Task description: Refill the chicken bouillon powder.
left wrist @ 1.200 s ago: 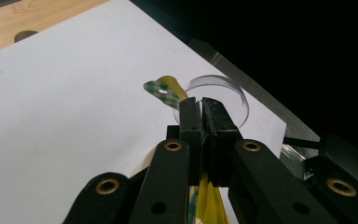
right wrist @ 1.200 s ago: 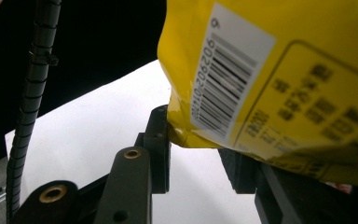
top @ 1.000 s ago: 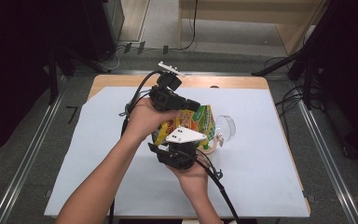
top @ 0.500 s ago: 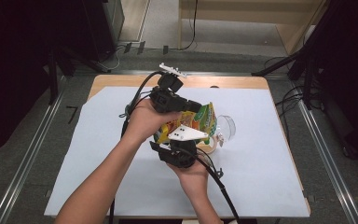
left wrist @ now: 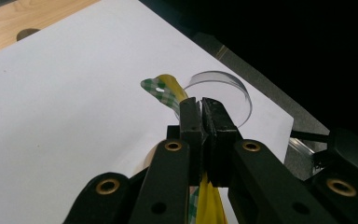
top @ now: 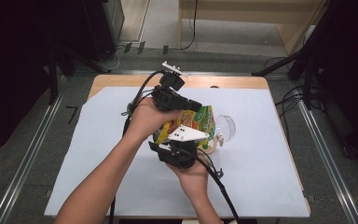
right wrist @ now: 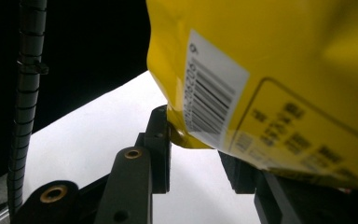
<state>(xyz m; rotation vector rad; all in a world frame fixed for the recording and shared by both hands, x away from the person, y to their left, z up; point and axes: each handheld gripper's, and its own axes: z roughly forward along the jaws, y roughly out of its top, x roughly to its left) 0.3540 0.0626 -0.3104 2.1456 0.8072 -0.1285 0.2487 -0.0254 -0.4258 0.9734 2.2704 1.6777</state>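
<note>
A yellow snack bag (top: pixel 201 122) with green check trim hangs between both grippers above the white sheet. My left gripper (top: pixel 193 106) comes in from the far side and is shut on the bag's top edge; in the left gripper view the jaws (left wrist: pixel 201 109) pinch the yellow film, and the bag's checked corner (left wrist: pixel 164 87) sticks out past them. My right gripper (top: pixel 190 141) holds the bag from the near side. In the right gripper view its jaws (right wrist: pixel 198 144) close around the bag's (right wrist: pixel 270 70) lower corner by the barcode. A clear cup (top: pixel 226 127) sits just right of the bag.
A white sheet (top: pixel 98 154) covers most of the wooden table (top: pixel 121 81). The clear cup (left wrist: pixel 223 91) lies beyond the left jaws. Cables trail from both grippers over the sheet. Dark floor and metal rails (top: pixel 23 158) surround the table.
</note>
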